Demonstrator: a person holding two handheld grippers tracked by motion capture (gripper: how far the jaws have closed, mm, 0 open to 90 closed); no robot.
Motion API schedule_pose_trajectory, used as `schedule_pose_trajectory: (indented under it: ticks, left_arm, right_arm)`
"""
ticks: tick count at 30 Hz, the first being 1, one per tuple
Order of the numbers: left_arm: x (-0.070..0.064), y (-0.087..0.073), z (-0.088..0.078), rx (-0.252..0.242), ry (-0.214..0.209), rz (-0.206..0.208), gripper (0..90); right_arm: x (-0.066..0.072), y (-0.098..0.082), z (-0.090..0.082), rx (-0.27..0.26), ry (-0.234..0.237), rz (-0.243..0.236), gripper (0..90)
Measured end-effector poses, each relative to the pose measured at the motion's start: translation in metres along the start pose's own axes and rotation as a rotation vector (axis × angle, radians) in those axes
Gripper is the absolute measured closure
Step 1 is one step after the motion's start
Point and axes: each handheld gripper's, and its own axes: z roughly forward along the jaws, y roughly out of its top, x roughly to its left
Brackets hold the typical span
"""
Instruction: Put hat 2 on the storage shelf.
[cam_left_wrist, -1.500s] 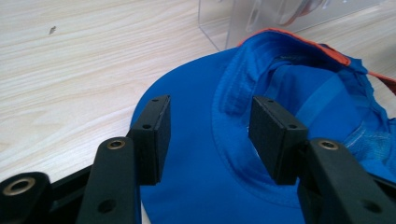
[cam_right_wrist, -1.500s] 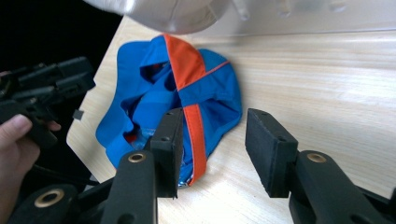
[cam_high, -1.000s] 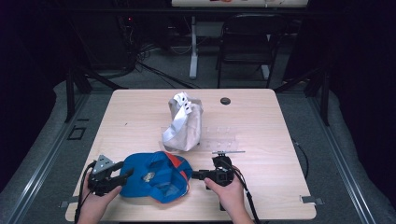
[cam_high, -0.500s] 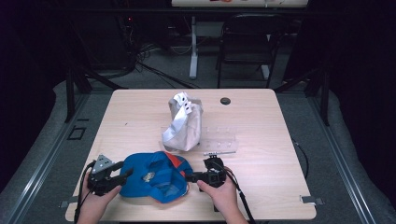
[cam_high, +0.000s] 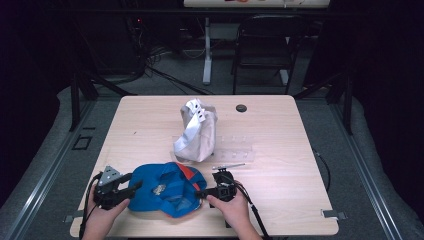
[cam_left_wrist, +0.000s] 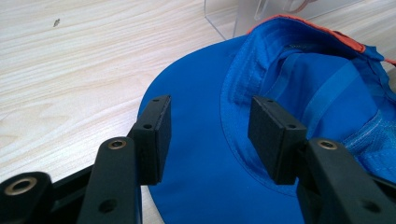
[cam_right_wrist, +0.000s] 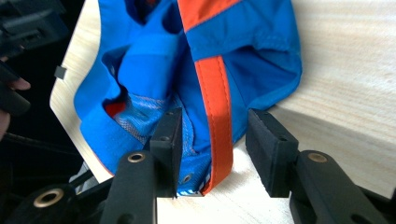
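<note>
High view: a blue cap (cam_high: 165, 192) lies upside down at the near edge of the table (cam_high: 280, 190), between the two grippers. The left gripper (cam_high: 131, 186) reaches the cap's left side; the right gripper (cam_high: 199, 194) meets its right side. A crumpled silver bag (cam_high: 196, 131) stands behind the cap, with a clear plastic stand (cam_high: 235, 147) just beside it.

Left gripper view: the jaws stand apart above the brim (cam_left_wrist: 196, 140), released, gripping nothing. The brim lies flat on the table.

Right gripper view: the jaws stand apart, not clenched. The cap's rear edge and its orange strap (cam_right_wrist: 217, 112) lie between the pads (cam_right_wrist: 170, 140). Whether the left pad touches the cloth cannot be told.
</note>
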Motion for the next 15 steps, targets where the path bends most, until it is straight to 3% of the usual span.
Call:
schedule_pose_trajectory:
  ticks: [3,9,15]
  left_arm:
    - [-0.001,0.0,0.0,0.001,-0.002,0.002,50.3]
    - [-0.002,0.0,0.001,0.01,-0.011,0.011,50.2]
    - [-0.001,0.0,0.001,0.0,-0.006,0.005,50.2]
  right_arm:
    - [-0.001,-0.001,0.004,0.026,0.003,-0.006,58.8]
    - [-0.001,-0.001,0.0,0.024,0.054,0.007,66.4]
    - [0.001,0.001,-0.006,0.02,0.081,0.061,75.2]
